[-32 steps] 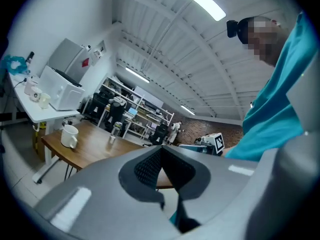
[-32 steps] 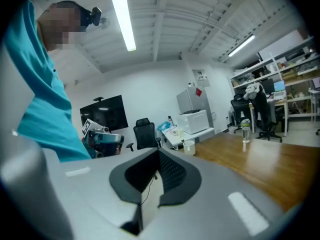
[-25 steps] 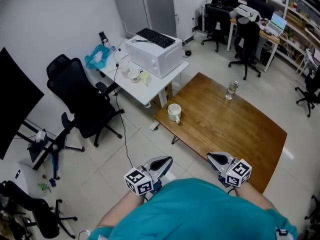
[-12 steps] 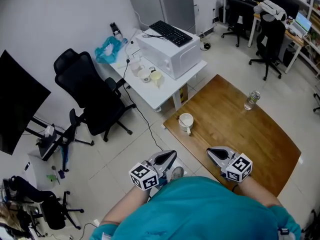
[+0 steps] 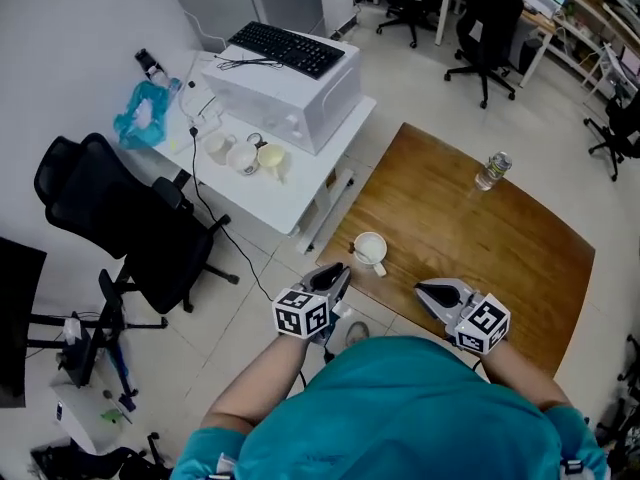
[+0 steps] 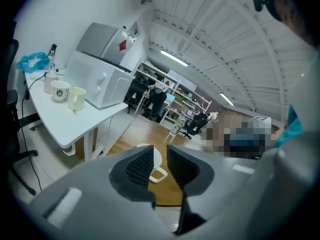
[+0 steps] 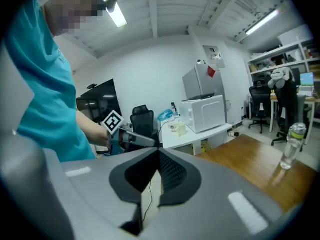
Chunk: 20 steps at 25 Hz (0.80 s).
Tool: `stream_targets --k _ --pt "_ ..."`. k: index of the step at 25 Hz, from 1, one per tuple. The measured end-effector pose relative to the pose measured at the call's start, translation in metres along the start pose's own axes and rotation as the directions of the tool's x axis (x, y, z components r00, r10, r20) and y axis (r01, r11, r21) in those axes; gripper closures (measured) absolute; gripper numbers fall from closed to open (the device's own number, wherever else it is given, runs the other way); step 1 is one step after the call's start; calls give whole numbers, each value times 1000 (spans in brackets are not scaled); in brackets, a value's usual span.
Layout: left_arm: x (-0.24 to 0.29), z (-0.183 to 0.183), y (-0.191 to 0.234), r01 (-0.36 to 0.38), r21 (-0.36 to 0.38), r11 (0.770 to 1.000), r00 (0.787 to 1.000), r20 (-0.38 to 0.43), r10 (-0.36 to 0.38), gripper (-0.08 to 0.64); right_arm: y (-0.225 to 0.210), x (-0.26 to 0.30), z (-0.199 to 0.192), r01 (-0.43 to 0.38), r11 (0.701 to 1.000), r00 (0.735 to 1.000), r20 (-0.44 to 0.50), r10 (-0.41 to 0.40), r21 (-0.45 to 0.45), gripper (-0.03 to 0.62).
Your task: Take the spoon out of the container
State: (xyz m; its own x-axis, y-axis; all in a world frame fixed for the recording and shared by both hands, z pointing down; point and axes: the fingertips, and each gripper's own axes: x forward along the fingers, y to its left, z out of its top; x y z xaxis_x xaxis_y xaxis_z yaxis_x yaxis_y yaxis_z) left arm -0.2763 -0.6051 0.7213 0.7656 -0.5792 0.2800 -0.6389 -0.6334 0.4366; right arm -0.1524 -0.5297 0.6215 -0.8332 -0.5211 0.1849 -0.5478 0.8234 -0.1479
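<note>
A white mug [image 5: 370,249] stands near the front left corner of the wooden table [image 5: 470,238]. A thin spoon [image 5: 366,254] seems to lie inside it, too small to make out clearly. My left gripper [image 5: 338,271] hovers just short of the mug, a little to its left. Its jaws are opening, with a narrow gap and nothing between the pads. In the left gripper view the mug [image 6: 158,160] shows through the gap of that gripper [image 6: 160,154]. My right gripper [image 5: 420,288] hangs over the table's front edge, shut and empty, its pads [image 7: 172,173] meeting.
A clear plastic bottle [image 5: 492,170] stands at the table's far side. To the left, a white desk [image 5: 300,183] carries a microwave [image 5: 285,83], a keyboard and cups. A black office chair [image 5: 120,218] stands left on the tiled floor. More chairs stand at the back.
The view has shifted toward the table, and the mug now lies closer to both grippers. The left gripper has reached forward to the mug and its jaws have parted slightly.
</note>
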Motion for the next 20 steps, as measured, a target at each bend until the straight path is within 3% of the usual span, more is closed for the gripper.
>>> stream_targets --k 4,7,10,13,18,20 --pt "46 3 57 -30 -123 992 988 -152 10 358 -14 19 17 57 998 998 -37 -56 30 591" --pt "71 2 89 -69 -213 975 969 -247 15 315 -28 30 29 90 994 994 -68 -86 56 591" --pt "90 0 107 -61 -248 967 950 -310 -20 314 -44 46 39 112 991 991 -78 -107 71 591" --pt "99 -6 105 -39 -252 967 942 -331 -48 335 -52 50 33 126 989 989 -84 -119 81 591" --pt "106 -7 101 -41 -200 979 940 -339 -30 490 -56 57 23 138 986 987 -93 -129 97 591" --pt "105 -6 98 -46 -180 983 936 -350 -20 508 -55 59 24 138 986 987 -96 -129 97 591"
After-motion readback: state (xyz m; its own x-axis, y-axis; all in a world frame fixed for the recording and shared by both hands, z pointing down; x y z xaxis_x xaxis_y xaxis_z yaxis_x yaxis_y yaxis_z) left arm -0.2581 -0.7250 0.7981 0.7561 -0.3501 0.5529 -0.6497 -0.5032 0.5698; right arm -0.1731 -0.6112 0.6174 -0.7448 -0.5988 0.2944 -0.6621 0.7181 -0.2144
